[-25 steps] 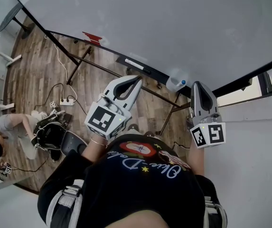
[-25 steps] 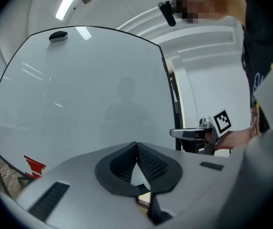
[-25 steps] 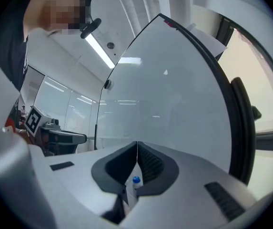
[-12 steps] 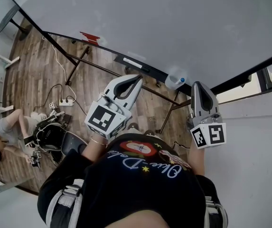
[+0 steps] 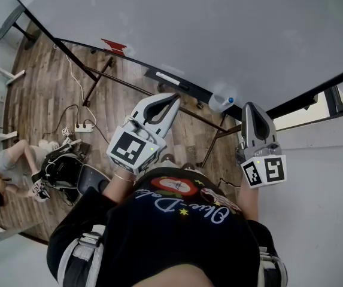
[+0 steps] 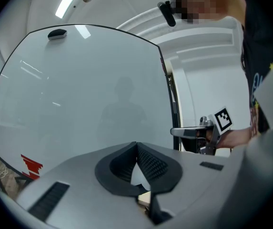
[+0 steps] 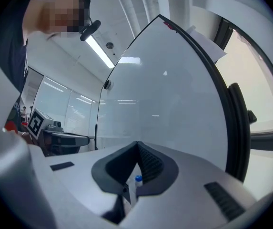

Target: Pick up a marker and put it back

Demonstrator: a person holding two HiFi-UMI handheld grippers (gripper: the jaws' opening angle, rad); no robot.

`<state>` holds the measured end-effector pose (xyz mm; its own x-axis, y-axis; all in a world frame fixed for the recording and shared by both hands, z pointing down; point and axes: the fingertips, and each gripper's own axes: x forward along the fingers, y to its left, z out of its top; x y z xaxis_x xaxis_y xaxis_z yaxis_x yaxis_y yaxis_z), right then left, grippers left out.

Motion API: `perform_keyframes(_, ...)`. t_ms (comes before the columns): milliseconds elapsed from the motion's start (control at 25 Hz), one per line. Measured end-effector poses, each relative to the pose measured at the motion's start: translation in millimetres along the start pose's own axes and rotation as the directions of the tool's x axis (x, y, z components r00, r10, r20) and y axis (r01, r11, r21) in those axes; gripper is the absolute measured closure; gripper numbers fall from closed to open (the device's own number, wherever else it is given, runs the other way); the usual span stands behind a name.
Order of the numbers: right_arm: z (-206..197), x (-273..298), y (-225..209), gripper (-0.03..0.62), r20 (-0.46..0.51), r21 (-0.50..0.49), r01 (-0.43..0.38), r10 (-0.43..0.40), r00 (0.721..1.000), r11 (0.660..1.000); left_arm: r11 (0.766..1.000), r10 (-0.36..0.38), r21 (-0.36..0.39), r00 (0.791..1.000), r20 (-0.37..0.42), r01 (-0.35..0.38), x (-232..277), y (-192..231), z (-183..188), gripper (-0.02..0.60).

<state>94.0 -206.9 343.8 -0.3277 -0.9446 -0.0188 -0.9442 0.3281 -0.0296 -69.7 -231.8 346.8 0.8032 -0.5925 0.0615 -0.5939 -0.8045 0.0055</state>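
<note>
Head view: we hold left gripper (image 5: 172,99) and right gripper (image 5: 249,107) level, aimed at the whiteboard (image 5: 219,34); a probable marker (image 5: 170,81) lies along its lower edge; left gripper view: jaws together, empty; right gripper view: likewise.

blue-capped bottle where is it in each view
Head view: blue-capped bottle at the whiteboard's lower edge, right of centre.
Left gripper view: not in it.
Right gripper view: low centre, seen through the right tongs' loop.
Shared landmark: the whiteboard.
</note>
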Motion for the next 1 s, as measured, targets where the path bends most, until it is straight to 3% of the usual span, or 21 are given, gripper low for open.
perform_keyframes(1000,-2.2,-0.1,2.1,0.594,-0.019,-0.01,-0.007,0.007,1.0,1.0,1.0,0.007,-0.003,1.0,-0.001,-0.007,-1.5,0.6,-0.3,0.578)
